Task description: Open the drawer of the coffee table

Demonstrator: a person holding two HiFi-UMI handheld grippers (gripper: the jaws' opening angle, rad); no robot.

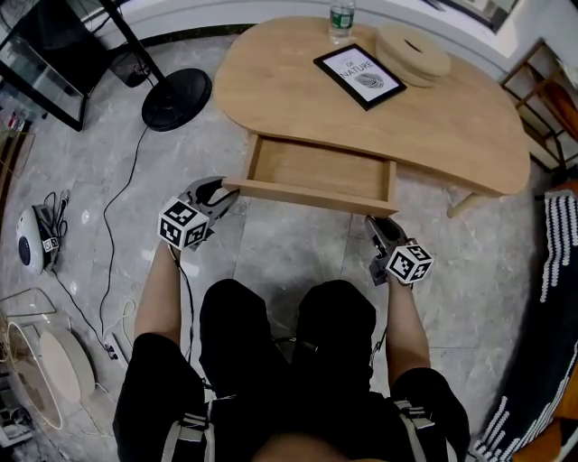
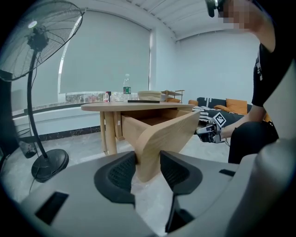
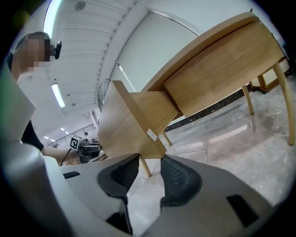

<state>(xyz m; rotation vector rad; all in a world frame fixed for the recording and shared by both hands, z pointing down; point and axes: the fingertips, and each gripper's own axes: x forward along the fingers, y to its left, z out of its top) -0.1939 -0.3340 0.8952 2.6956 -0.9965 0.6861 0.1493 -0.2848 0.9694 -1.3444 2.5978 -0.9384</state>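
Drawer front [image 2: 166, 132] inside left hand-held gripper [image 2: 148, 163]

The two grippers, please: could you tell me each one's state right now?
Left gripper: closed on the drawer front.
Right gripper: closed on the drawer front's other end.

one table [image 1: 452, 126], one drawer [image 1: 307, 192], one bottle [image 1: 341, 20], one frame [image 1: 359, 76], perhaps three discs [image 1: 414, 52].
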